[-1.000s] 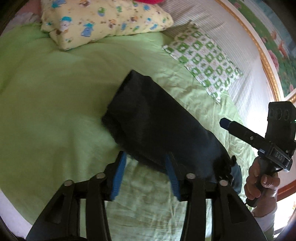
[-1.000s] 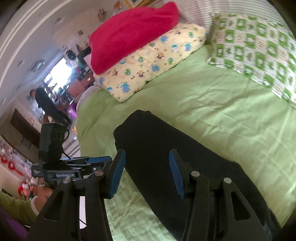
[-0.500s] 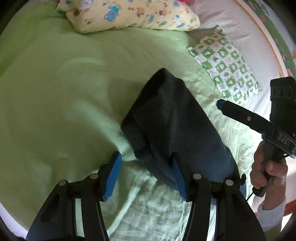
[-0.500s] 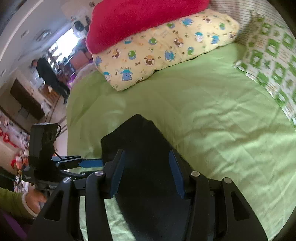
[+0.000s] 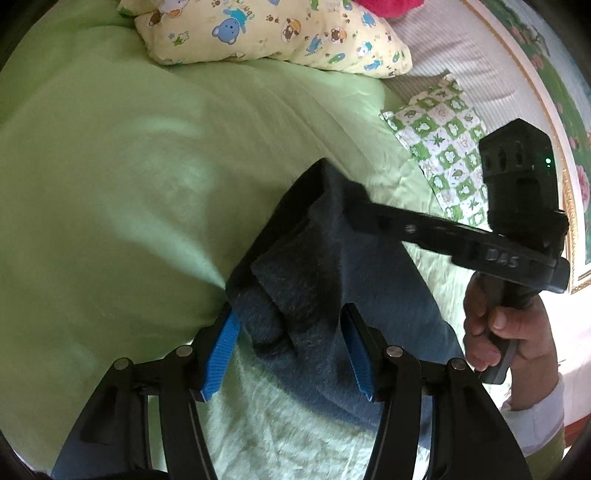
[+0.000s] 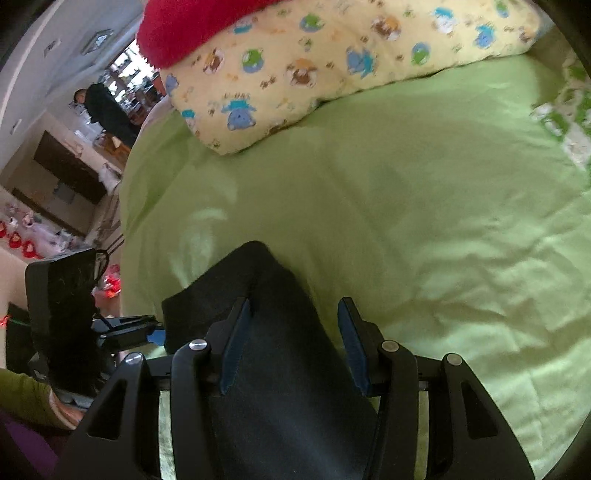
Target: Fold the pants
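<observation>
**Dark pants bunched between both tongs on the green bed**

Pants (image 5: 332, 280): dark blue-grey, fleecy, lying on the light green bedsheet (image 5: 110, 184) of the bed. Long body runs toward the near right; the far end is lifted and folded over itself in a loose heap.

Left tongs (image 5: 284, 350): pointing down at the near edge of the heap. Blue pads (image 5: 218, 358) stand apart with a fold of pants cloth between them; the cloth touches the right pad, but the left pad shows a gap, so no clamp can be seen. Reads as open around the cloth.

Right tongs (image 6: 291, 343): seen in their own camera straddling the ridge of the pants, the jaws having just been closing, cloth between them. The left pad lies against the fabric; the right pad stands clear with green sheet behind it. Not yet pinching. From the left camera, the tip of these tongs reaches over the far top of the heap, held by a hand (image 5: 506, 332) in a white cuff.

Surroundings: yellow cartoon-print pillow (image 5: 280, 33) at the head of the bed, a red blanket (image 6: 192, 26) on top of it, a green-and-white checked pillow (image 5: 447, 147) to the right. A person in dark clothes (image 6: 107, 110) stands in the room beyond.
</observation>
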Demonstrator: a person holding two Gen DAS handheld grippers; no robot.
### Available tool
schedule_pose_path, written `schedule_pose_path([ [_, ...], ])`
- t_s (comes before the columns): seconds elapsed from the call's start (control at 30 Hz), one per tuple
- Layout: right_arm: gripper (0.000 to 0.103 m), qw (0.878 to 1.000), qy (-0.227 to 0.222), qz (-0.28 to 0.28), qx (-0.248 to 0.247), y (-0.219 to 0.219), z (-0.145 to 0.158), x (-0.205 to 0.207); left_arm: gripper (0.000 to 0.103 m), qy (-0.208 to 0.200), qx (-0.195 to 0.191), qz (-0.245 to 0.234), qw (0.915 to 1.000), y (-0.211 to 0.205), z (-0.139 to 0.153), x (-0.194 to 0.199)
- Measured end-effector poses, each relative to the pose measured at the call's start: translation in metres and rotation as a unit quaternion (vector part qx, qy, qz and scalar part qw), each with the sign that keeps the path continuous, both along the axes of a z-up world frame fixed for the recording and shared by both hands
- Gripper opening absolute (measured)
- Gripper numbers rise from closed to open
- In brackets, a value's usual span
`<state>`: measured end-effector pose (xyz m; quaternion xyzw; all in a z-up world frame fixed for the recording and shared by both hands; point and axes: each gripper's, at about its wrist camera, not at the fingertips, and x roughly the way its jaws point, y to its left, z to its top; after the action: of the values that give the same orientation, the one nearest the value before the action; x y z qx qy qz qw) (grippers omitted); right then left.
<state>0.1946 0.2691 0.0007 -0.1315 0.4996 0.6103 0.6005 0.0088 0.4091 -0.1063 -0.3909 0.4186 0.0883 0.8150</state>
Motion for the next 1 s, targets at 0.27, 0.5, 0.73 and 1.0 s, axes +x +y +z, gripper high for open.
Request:
schedule_pose_path([
  [0.27, 0.019, 0.999, 0.006, -0.027, 0.042, -0.024, 0.014, -0.006, 0.026, -0.022, 0.004, -0.010, 0.9997, -0.005, 0.009, 0.000],
  [0.5, 0.018, 0.993, 0.008, -0.061, 0.102, -0.079, 0.052, -0.013, 0.025, -0.060, 0.022, -0.045, 0.9969, -0.030, 0.051, 0.000],
  [0.73, 0.018, 0.982, 0.004, -0.111, 0.153, -0.154, 0.082, -0.016, 0.024, -0.107, 0.041, -0.105, 0.9879, -0.081, 0.092, 0.011],
  [1.0, 0.017, 0.968, 0.004, -0.180, 0.176, -0.245, 0.082, -0.021, 0.024, -0.127, 0.049, -0.179, 0.9743, -0.157, 0.109, 0.022],
])
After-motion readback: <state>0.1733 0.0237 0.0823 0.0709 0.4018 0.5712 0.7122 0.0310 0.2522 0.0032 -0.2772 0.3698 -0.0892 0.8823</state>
